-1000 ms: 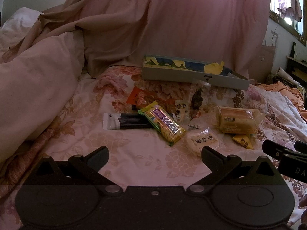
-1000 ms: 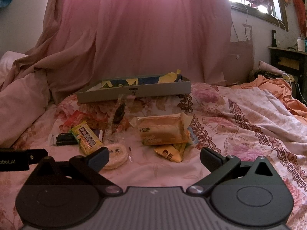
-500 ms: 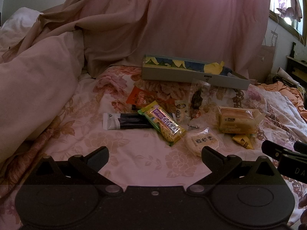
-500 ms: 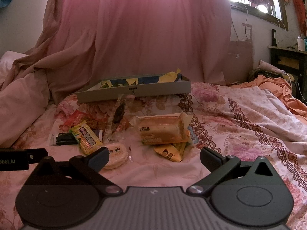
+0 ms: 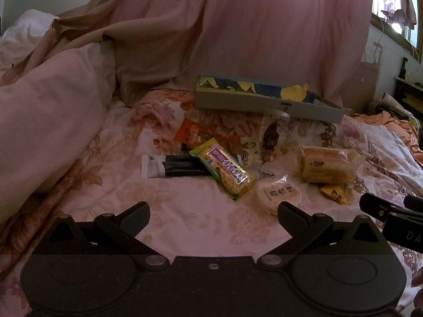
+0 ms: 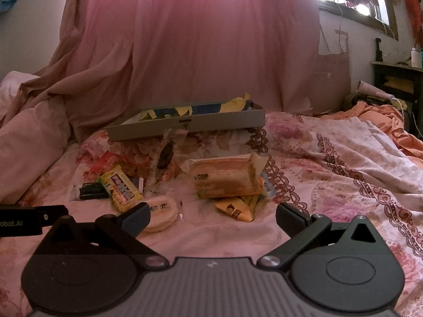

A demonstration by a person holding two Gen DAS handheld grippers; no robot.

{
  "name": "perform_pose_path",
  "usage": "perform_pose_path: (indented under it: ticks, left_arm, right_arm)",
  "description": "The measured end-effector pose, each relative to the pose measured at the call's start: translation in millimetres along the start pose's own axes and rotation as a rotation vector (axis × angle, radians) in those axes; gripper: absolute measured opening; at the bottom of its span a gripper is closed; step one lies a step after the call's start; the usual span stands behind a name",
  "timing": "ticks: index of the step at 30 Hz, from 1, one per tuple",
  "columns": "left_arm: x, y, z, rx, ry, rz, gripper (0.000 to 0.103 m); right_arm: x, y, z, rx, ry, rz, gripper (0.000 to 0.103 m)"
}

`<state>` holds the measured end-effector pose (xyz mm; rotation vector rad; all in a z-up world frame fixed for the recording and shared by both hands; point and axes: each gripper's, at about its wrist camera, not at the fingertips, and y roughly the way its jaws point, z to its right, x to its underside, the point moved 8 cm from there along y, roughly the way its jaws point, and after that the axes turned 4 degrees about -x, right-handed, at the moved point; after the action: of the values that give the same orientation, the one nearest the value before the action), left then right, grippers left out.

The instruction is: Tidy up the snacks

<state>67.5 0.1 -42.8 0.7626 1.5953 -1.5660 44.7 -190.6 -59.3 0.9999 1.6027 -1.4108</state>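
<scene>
Floral bedspread (image 5: 185, 211) fills the scene; grey shallow box (image 6: 185, 124) sits far ahead of both tongs. Bread pack (image 6: 224, 177) and yellow-green bar (image 5: 224, 169) lie between. Left gripper (image 5: 213, 212) gapes wide, empty; right gripper (image 6: 212, 215) likewise.

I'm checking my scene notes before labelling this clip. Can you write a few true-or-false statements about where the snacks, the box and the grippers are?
1. Both the left gripper and the right gripper are open and hold nothing. True.
2. The bread packet lies inside the grey box. False: it lies on the floral bedsheet, in front of the box.
3. The yellow-green snack bar overlaps the black-and-white packet. True.
4. The round rice cracker is held by the left gripper. False: it rests on the sheet.
</scene>
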Motion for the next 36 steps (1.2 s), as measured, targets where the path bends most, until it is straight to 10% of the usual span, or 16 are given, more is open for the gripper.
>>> perform_pose_path:
  ticks: [24,36]
  left_arm:
    - [-19.6,58.1,-29.9,-0.027,0.048,-0.06,0.102]
    - [-37.4,116.8,-24.0,0.084,-0.107,-0.168,0.102]
  right_arm:
    - [11.8,60.5,-29.8,-0.167,-0.111,-0.185,0.103]
    - [17.4,130.2,-56.8,-0.255,-0.169,-0.236,0.103]
